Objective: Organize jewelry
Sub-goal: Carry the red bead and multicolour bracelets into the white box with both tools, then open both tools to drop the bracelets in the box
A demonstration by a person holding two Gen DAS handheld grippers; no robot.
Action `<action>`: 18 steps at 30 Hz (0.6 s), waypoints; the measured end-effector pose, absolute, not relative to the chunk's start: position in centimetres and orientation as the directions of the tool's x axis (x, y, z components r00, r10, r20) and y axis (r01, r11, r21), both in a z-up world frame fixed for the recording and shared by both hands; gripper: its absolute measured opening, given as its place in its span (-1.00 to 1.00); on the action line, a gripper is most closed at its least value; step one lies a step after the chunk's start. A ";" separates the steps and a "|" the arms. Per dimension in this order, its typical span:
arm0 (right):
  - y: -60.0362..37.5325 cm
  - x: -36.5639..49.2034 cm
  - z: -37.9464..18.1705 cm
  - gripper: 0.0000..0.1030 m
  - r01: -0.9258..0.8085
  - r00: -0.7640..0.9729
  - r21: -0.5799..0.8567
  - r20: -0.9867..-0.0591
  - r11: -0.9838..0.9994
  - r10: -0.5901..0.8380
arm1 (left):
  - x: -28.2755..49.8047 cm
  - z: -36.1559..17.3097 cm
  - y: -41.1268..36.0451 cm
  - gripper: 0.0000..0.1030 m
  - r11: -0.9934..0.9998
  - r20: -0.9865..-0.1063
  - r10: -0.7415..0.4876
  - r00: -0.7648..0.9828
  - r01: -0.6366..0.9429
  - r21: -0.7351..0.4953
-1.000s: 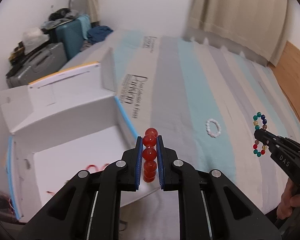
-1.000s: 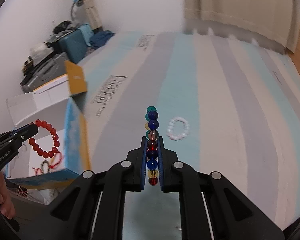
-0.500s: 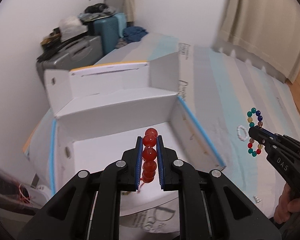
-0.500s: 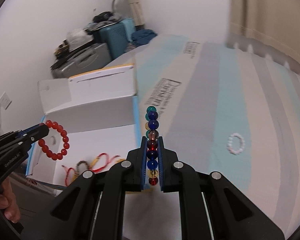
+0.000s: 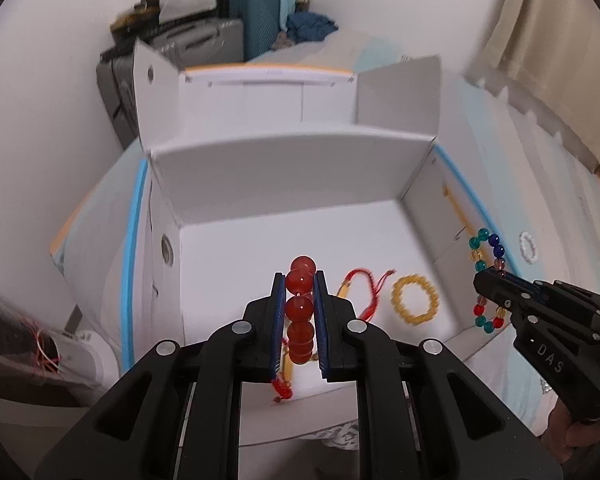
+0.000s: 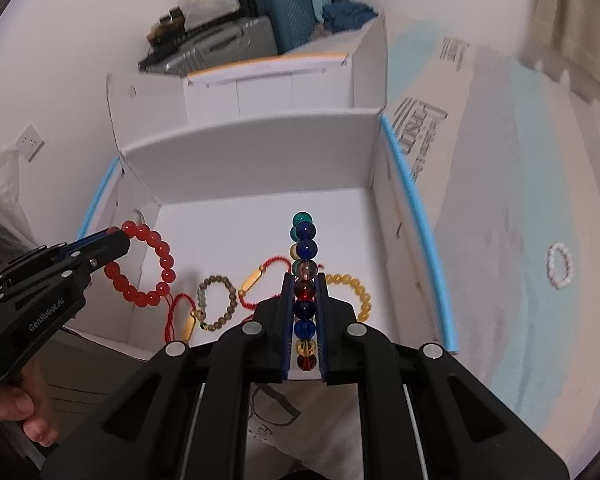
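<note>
While both handheld grippers hang above an open white cardboard box with light-blue edging (image 6: 416,216), each holds a bracelet over its floor. At left, the left gripper (image 5: 299,280) has its jaws narrowed onto a bracelet of large round red beads (image 5: 299,304), the loop pinched edge-on between the blue pads; in the right wrist view that bracelet hangs as a full ring near the box's left wall. On the box floor lie a red cord bracelet with gold tube charms (image 6: 256,276), a bracelet of dull grey-brown beads (image 6: 220,300) and a bracelet of yellow beads (image 5: 415,299), close together near the front wall. Further right, the right gripper (image 6: 304,280) is clamped tight on a bracelet of multicoloured glass beads, blue, teal, red and amber (image 6: 305,252). Outside the box, on the striped grey-and-aqua bedcover (image 6: 520,320), rests a small white bead bracelet (image 6: 560,265).
</note>
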State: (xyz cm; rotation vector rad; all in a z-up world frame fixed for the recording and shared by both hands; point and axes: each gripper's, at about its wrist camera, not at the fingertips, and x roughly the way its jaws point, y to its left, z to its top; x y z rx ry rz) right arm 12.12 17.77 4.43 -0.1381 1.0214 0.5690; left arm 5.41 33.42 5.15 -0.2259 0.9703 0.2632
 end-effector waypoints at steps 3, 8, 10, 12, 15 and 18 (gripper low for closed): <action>18.4 12.5 3.1 -0.83 -0.512 0.358 0.154 -0.856 0.845 0.373 | 5.7 3.6 33.9 -0.76 0.943 -0.854 0.110 0.508 -0.325 -0.072; 19.2 12.9 1.7 -0.83 -0.510 0.331 0.149 -0.875 0.847 0.354 | 6.1 1.9 34.2 -0.76 0.944 -0.872 0.098 0.480 -0.322 -0.071; 19.4 13.1 1.3 -0.83 -0.507 0.326 0.150 -0.878 0.849 0.351 | 6.2 1.6 34.4 -0.76 0.944 -0.874 0.095 0.477 -0.321 -0.072; 19.5 13.3 0.9 -0.83 -0.506 0.322 0.151 -0.880 0.849 0.349 | 6.3 1.4 34.5 -0.76 0.943 -0.876 0.096 0.473 -0.324 -0.071; 19.8 13.5 0.5 -0.82 -0.506 0.313 0.154 -0.884 0.848 0.348 | 6.3 1.0 34.7 -0.76 0.943 -0.881 0.098 0.462 -0.327 -0.067; 20.0 13.5 0.2 -0.78 -0.506 0.309 0.154 -0.886 0.849 0.346 | 6.3 0.7 34.9 -0.73 0.940 -0.884 0.109 0.455 -0.336 -0.057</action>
